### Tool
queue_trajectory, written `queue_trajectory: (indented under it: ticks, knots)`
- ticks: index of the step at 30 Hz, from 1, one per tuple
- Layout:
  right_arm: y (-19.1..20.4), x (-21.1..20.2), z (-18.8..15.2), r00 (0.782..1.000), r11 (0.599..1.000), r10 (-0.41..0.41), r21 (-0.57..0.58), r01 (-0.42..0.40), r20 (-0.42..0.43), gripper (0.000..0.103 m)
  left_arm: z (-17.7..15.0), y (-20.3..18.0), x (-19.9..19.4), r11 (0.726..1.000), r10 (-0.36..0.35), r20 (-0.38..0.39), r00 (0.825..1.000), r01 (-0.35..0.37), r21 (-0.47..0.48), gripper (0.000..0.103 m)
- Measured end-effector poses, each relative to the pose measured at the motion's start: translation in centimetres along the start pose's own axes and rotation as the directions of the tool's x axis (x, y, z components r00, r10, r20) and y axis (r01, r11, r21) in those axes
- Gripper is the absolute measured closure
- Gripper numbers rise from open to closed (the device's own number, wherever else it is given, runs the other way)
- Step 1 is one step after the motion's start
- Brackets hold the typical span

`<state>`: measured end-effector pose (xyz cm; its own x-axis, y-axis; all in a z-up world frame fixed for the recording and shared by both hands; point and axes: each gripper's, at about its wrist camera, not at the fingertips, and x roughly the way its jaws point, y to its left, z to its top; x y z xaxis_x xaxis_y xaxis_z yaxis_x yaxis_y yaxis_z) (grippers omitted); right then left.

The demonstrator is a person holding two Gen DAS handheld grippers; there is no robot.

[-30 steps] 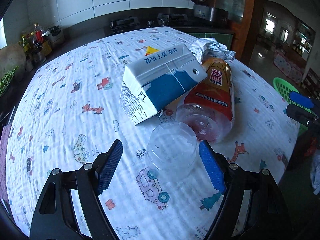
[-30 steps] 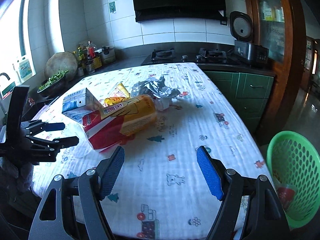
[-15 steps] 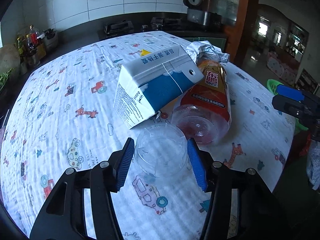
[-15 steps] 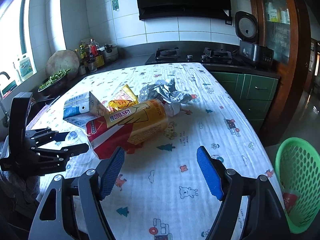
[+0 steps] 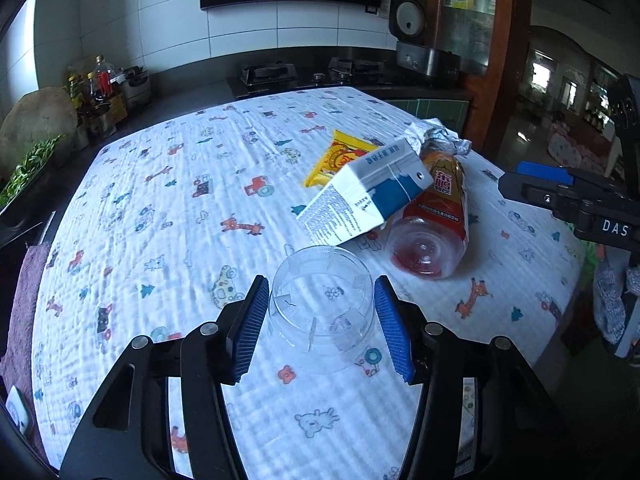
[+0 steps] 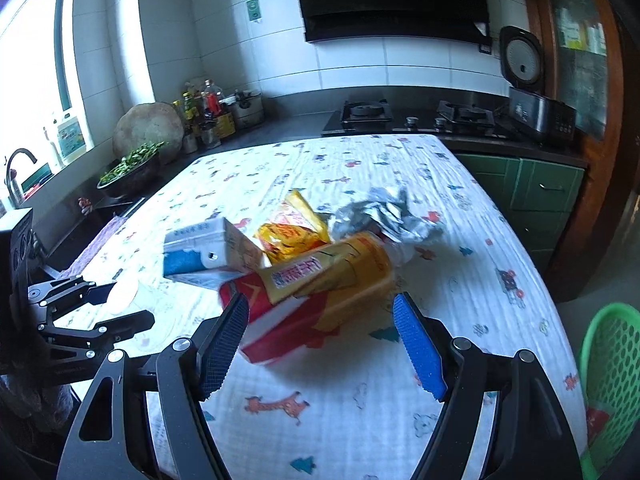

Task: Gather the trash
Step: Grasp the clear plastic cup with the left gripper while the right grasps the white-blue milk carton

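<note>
Left gripper (image 5: 322, 322) clamped on the clear plastic cup (image 5: 322, 304); right gripper (image 6: 320, 344) spread wide over the bottle (image 6: 316, 292).

Change: a second ago the left jaws stood well apart around the cup; now both blue ribbed pads touch its thin, cracked, see-through wall. It looks lifted a little off the counter (image 5: 160, 208), so the first piece of trash is likely in hand. The right gripper has come in closer to the pile, its jaws either side of the lying bottle, touching nothing. Pile: blue-white cardboard milk carton (image 5: 368, 196) leaning on the round, glossy bottle with red dregs; yellow foil wrapper (image 5: 340, 156); crumpled silver foil (image 6: 384, 216). Crinkled printed cloth on the counter. Green mesh basket (image 6: 608, 372) beside the counter, right.
</note>
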<state>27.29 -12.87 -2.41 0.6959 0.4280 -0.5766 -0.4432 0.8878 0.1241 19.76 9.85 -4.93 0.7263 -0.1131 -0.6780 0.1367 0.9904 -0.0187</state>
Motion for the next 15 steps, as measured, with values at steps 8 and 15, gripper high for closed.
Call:
queue_trajectory:
  ticks: [8,15]
  knots:
    - [4.9,1.8,1.7,0.994,0.991,0.109,-0.073,-0.109,-0.005,0.027,-0.1,3.6,-1.8,0.996,0.069,0.022,0.997,-0.067,-0.063,0.049]
    - [7.5,5.6,2.2,0.991,0.987,0.118,-0.105,-0.124,-0.062,0.023,-0.7,5.3,-2.5,0.991,0.100,0.019,0.995,-0.098,-0.090,0.049]
